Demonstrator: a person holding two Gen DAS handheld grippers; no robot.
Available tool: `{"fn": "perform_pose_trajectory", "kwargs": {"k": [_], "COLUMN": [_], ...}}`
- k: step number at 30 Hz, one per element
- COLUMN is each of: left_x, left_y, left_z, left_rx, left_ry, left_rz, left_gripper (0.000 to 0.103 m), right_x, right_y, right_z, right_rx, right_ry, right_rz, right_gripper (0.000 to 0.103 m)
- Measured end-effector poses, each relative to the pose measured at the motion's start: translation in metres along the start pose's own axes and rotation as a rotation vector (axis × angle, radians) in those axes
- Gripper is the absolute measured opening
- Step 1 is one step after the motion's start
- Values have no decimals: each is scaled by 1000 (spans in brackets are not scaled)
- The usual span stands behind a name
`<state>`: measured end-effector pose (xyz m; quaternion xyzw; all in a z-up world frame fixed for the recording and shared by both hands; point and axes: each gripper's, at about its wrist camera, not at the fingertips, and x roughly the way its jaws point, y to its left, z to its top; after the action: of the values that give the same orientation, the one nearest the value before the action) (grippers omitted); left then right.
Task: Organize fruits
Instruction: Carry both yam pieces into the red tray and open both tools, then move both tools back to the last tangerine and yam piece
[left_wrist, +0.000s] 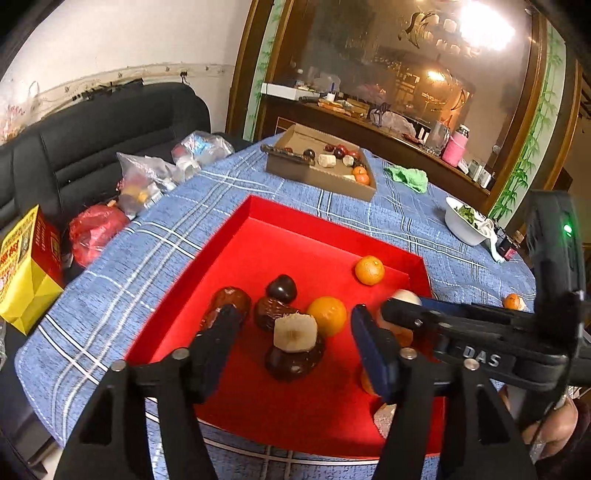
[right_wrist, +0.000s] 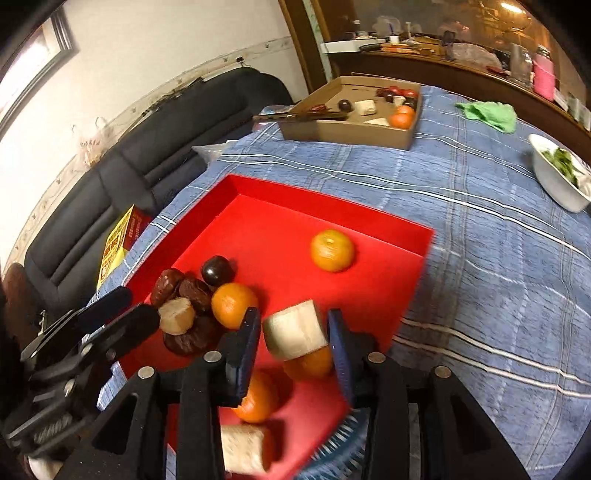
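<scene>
A red tray (left_wrist: 295, 229) (right_wrist: 332, 206) lies on the blue plaid cloth and holds dark jujubes, tangerines and pale cut chunks. My left gripper (left_wrist: 295, 332) is open and empty above a pale chunk (left_wrist: 295, 332) that sits on a dark fruit (left_wrist: 291, 363). My right gripper (right_wrist: 293, 334) has its jaws around a pale white chunk (right_wrist: 295, 334), apparently touching both pads, over a tangerine (right_wrist: 310, 363). It also shows in the left wrist view (left_wrist: 406, 306). A lone tangerine (left_wrist: 369, 270) (right_wrist: 332, 250) lies at the tray's far side.
A cardboard tray (left_wrist: 321, 175) (right_wrist: 351, 129) with more fruit stands at the table's far side. A green cloth (left_wrist: 406, 177), a white bowl (left_wrist: 465, 225) and a loose tangerine (left_wrist: 511, 301) lie to the right. Bags (left_wrist: 147, 181) and a sofa are on the left.
</scene>
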<state>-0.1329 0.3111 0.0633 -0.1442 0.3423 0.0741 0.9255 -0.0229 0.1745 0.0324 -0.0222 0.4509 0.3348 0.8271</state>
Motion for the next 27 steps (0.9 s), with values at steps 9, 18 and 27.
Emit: {"fn": "perform_pose_trajectory", "kwargs": {"k": [9, 18, 27], "left_x": [-7, -22, -34], "left_y": [-11, -58, -107], "left_z": [3, -1, -9], "left_rx": [31, 154, 251], "left_ry": [-22, -78, -93], "left_rz": [32, 153, 148], "left_gripper": [68, 85, 85], "right_x": [-27, -65, -103], "right_y": [2, -11, -38], "right_z": [3, -25, -55], "right_rx": [-22, -48, -45], "right_ry": [-72, -137, -193], "right_rz": [-58, -139, -212], "right_gripper": [58, 63, 66]}}
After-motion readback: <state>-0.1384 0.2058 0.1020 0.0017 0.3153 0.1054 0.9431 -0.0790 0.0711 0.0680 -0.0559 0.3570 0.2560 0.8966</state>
